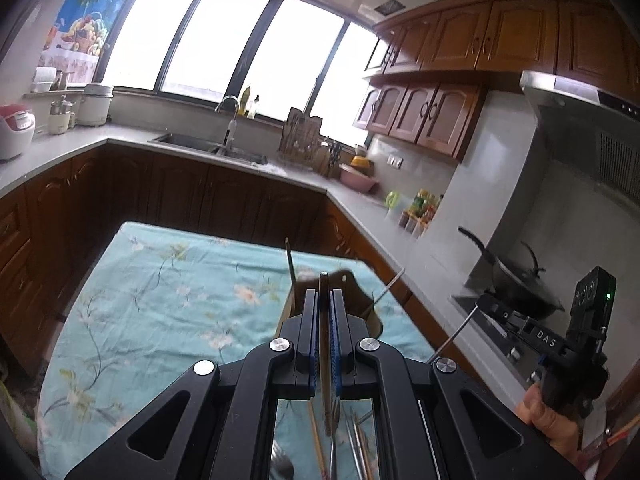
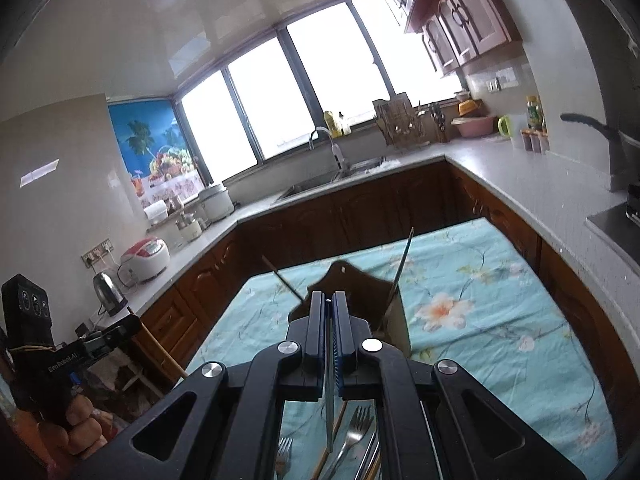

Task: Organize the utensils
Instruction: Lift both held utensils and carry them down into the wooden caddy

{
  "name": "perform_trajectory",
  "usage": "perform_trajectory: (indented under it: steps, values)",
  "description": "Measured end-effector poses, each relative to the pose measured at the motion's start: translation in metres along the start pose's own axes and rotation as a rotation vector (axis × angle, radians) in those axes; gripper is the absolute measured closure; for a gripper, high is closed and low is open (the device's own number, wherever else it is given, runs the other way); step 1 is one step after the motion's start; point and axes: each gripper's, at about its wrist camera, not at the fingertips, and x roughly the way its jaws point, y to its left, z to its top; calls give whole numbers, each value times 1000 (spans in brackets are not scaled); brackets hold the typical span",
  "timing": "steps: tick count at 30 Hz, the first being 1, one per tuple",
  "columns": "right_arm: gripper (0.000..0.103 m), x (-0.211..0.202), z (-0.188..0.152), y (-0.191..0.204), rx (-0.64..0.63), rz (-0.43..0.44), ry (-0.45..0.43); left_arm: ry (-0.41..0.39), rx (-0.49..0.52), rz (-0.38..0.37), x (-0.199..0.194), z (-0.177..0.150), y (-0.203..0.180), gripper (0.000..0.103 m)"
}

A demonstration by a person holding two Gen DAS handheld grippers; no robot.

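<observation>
My left gripper (image 1: 325,280) is shut on a thin brown wooden utensil handle (image 1: 325,344) that runs down between its pads. It hangs just above a brown wooden utensil holder (image 1: 362,300) standing on the table, with a chopstick (image 1: 289,258) poking out. My right gripper (image 2: 328,298) is shut on a thin metal utensil (image 2: 329,400), seen edge-on. It is above the same holder (image 2: 360,280), which holds two sticks (image 2: 403,268). Forks (image 2: 352,432) and chopsticks lie on the cloth below both grippers. The right gripper's body (image 1: 560,344) shows at the right of the left wrist view.
The table carries a teal floral cloth (image 1: 160,300). Kitchen counters wrap around it, with a sink (image 1: 208,146), a rice cooker (image 1: 14,132), a kettle (image 2: 110,292), a pink bowl (image 1: 358,178), spice jars (image 1: 420,212) and a wok on the stove (image 1: 516,280).
</observation>
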Motion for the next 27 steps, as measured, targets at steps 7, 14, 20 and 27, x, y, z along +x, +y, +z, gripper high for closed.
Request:
perform_trajectory:
  steps: [7, 14, 20, 27]
  values:
    - [100, 1, 29, -5, -9, -19, -88, -52, -6, -3, 21, 12, 7, 100]
    - [100, 10, 55, -18, 17, -30, -159, -89, -16, 10, 55, 29, 13, 100]
    - [100, 23, 70, -26, 42, -44, -210, -117, -37, 21, 88, 42, 21, 100]
    - [100, 42, 72, -30, 21, -81, -228, -105, -61, 39, 134, 42, 29, 100]
